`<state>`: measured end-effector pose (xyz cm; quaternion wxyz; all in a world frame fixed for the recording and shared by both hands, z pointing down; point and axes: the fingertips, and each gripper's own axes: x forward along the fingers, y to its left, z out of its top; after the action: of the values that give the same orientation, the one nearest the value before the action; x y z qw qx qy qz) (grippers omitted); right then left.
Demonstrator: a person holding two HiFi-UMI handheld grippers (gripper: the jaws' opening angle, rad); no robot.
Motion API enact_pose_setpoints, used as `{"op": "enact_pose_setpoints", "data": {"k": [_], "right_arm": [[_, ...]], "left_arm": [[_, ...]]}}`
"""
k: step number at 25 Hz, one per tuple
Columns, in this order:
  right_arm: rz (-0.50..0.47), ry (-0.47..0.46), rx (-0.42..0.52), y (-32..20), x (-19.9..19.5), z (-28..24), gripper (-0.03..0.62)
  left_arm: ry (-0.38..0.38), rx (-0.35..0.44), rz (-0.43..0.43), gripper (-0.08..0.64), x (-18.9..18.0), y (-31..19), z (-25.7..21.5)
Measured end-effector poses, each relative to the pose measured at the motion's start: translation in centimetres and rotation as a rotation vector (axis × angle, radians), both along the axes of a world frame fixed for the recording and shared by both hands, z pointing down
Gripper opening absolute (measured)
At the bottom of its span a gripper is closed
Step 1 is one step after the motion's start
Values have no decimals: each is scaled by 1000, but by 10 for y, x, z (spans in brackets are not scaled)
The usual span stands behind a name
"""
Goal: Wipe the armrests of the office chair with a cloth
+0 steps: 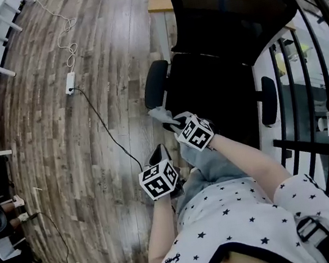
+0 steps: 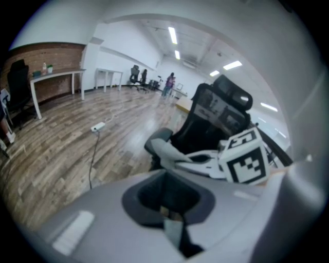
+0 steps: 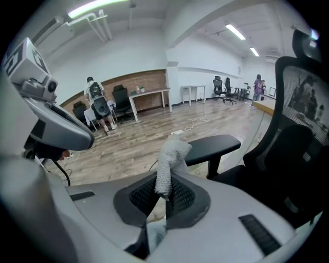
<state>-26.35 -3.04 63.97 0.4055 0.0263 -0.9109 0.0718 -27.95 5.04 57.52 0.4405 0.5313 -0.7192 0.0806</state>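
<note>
- Clamping the cloth (image 3: pixel 172 154) between its jaws, the right gripper (image 3: pixel 163 198) points at the near armrest (image 3: pixel 213 146) of the chair (image 3: pixel 293 133).
- That armrest lies just beyond the cloth and slightly right, with its long axis across the gripper's line. Contact looks not yet made.
- The left gripper (image 2: pixel 169 215) sits lower, jaws together on nothing, farther from the armrest.
- The other armrest (image 1: pixel 267 100) is across the seat.

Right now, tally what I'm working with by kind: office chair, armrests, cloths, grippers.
office chair: 1
armrests: 2
cloth: 1
grippers: 2, the left gripper and the right gripper, its fingers shut on the cloth
Total: 6
</note>
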Motion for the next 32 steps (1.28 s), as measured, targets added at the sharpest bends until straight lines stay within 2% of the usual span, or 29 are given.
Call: {"op": "enact_pose_setpoints", "data": {"k": [8,14,23,32], "right_arm": [[84,-53,-9,25,41,-34,31],[111,-102,34,37,71,-65,31],[249,-141,54,45,130,-92,31],[431,-158,35,48,195,-112,31]], "left_arm": [[-2,20,21,5,16,16,-11],[-6,26,59,5,32,22,-16],[-30,71,151,5,65,14,-37],[-28,92,270,5,107,1,-52]]}}
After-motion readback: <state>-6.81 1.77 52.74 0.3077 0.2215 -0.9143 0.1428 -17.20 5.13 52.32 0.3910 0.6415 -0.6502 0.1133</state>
